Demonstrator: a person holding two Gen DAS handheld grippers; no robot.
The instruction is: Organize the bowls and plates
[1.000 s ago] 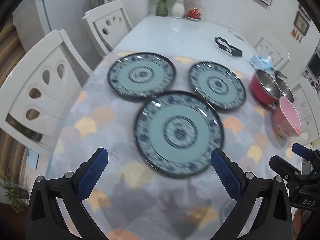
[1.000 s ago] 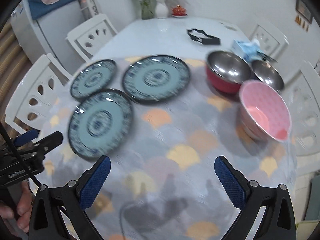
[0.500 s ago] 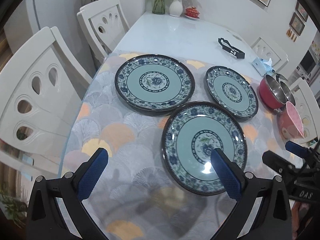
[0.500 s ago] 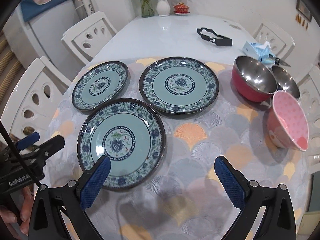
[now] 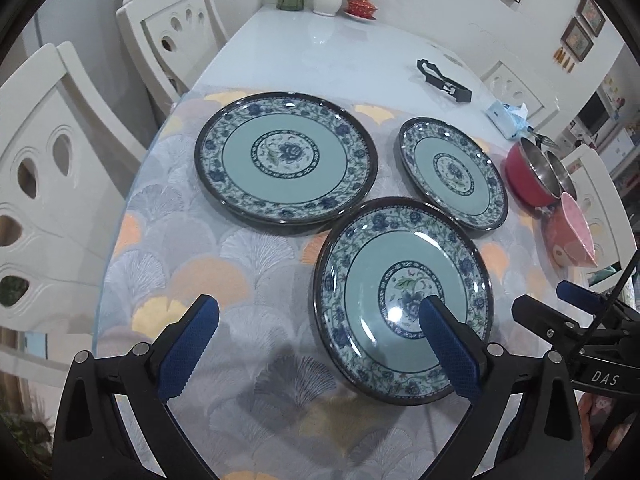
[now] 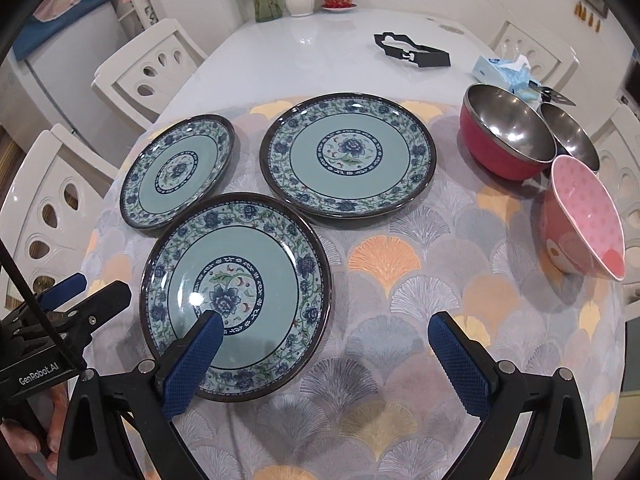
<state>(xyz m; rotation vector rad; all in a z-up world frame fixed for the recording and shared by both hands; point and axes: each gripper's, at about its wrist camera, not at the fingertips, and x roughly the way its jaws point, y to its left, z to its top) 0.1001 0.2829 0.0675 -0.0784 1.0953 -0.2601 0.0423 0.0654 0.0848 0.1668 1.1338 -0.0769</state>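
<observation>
Three blue floral plates flat on the fan-patterned tablecloth (image 6: 400, 280); bowls to the right.

Left gripper (image 5: 316, 340) wide open, empty, right fingertip over the nearest plate (image 5: 400, 256); right gripper (image 6: 324, 350) likewise wide, left fingertip over the same plate (image 6: 240, 248); round, no long axis; red steel bowl (image 6: 504, 136) and pink bowl (image 6: 584, 216) well apart from both.

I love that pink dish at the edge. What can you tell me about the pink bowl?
The pink bowl looks like glossy ceramic or melamine, pink inside with paler dots, with a white and red motif on its outer wall. It seems empty and stands on the fan-patterned tablecloth near the table's right edge, just in front of the red steel-lined bowl; whether they touch is unclear. No gripper touches it.
</observation>
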